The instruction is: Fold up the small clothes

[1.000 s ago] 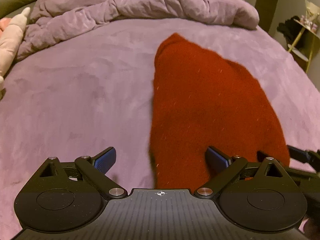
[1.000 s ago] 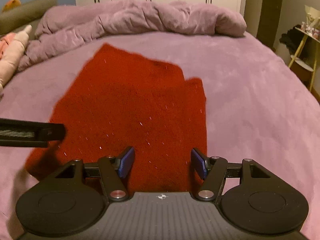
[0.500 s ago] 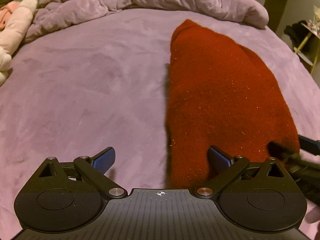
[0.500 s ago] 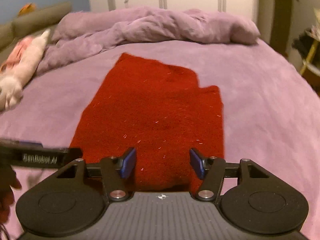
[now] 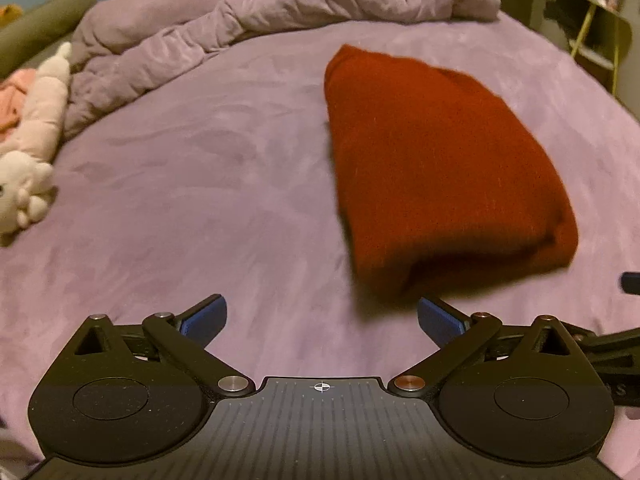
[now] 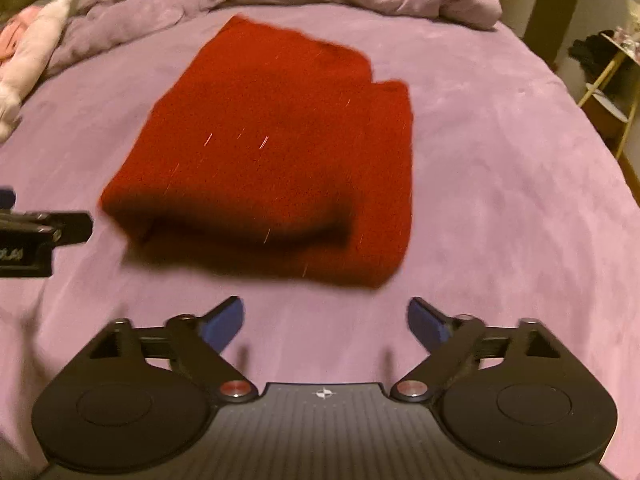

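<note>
Claws (image 5: 322, 316) withdrawn, red garment (image 6: 276, 148) folded, step-edged

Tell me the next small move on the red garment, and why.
Probably bring the right gripper forward to the near right corner of the red garment and square it up. Both grippers are open and off the cloth, with the left gripper just short of it. The garment lies folded on the purple bedspread, but a lower layer sticks out along its right side.
</note>
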The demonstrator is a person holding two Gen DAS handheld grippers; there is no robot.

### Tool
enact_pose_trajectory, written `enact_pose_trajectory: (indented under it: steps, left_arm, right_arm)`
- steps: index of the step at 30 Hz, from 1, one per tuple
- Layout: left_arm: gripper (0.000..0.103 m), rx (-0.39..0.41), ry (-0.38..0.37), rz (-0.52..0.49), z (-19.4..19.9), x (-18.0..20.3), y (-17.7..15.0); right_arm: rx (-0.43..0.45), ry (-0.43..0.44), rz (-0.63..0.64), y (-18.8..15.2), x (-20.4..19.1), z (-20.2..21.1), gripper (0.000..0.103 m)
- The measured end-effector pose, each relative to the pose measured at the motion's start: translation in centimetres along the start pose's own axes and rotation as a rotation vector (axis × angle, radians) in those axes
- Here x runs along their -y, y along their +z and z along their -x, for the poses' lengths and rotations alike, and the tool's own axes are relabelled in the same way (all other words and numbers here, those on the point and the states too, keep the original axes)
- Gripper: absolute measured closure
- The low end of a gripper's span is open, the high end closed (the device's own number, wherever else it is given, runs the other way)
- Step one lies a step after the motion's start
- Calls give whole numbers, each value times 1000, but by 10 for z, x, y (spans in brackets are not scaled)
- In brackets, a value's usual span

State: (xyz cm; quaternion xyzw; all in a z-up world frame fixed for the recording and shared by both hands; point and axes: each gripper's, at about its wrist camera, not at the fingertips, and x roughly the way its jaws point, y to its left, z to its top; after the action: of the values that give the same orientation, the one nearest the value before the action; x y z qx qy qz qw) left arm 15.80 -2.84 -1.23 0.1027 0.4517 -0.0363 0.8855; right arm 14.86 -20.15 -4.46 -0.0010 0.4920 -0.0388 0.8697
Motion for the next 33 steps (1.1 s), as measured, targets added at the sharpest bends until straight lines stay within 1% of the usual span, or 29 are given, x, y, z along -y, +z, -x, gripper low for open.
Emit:
enact_pose_trajectory:
  steps: [3,6,7,9,10,12,14,17,21,29,33]
  left_arm:
    - [0,-5,10,-29,13,6,-15]
    - [0,0,16,-48,25,9,-19]
    - [0,6,13,-50,26,9,-19]
    - [0,19,-2,-36,33,6,-19]
    - [0,25,-14,-23,37,4,-18]
    - [0,32,-35,1,42,-1,-16]
    - [0,33,-31,11,45,-4,-15]
    - [0,27,-14,12,47,-7,-15]
    - [0,17,-2,7,47,-7,-15]
    - [0,-21,-18,11,42,-6,-14]
    - [0,-17,11,-24,42,0,-16]
  right_arm:
    - [-21,22,-42,-13,2,14,4]
    - [-60,42,-94,-18,1,25,4]
    - [-73,36,-97,-18,-2,29,4]
    - [-104,-3,-78,-18,-9,31,4]
    - [-103,-16,-66,-17,-11,33,4]
    - [-75,-15,-68,-18,-12,42,4]
    - [-60,-1,-85,-16,-11,46,4]
    - [-32,-16,-100,-12,-12,53,4]
    - [-27,-21,-106,-8,-14,53,4]
    - [-28,-12,-130,-8,-12,56,4]
    - [-17,-21,-128,-9,-11,57,4]
